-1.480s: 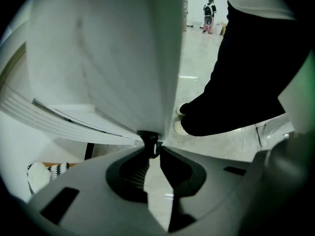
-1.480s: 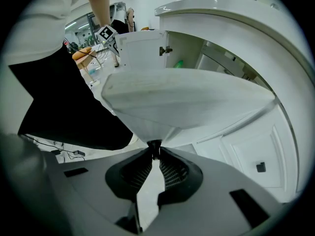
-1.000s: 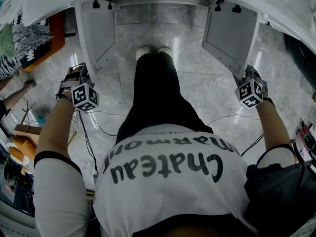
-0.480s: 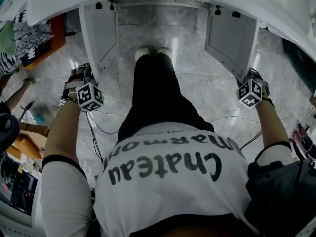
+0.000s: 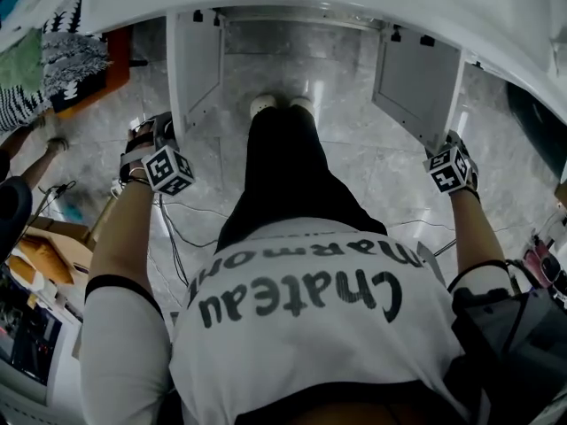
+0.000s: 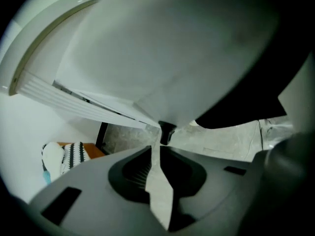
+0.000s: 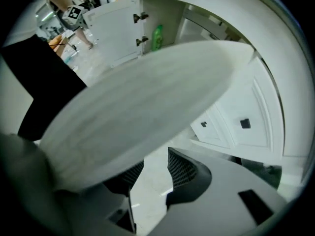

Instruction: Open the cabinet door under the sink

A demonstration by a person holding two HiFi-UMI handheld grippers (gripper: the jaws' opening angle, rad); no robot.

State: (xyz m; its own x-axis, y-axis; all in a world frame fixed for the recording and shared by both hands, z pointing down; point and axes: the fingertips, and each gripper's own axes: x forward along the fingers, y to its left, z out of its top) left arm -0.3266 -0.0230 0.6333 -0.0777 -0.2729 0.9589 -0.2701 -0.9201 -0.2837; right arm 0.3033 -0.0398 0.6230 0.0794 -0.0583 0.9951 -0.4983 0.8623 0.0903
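The right tool (image 7: 155,168) has just spread its jaws, freeing the right door (image 5: 416,82), swung wide far right. The left tool (image 6: 156,149) pinches the open left door (image 5: 197,69). The task looks done.

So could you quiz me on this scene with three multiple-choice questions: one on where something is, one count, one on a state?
1. Where is the green bottle? A. on the countertop B. inside the cabinet C. on a chair
2. How many cabinet doors stand open? A. none B. one C. two
3. How do the jaws of the right gripper stand? A. apart B. clamped on a cup C. clamped on a cloth

Answers: 1 B, it stands inside, past the left door's hinges. 2 C, the left door and right door both swing out; the left gripper grips the left door's black knob. 3 A, they have just been opening, with only floor between them.
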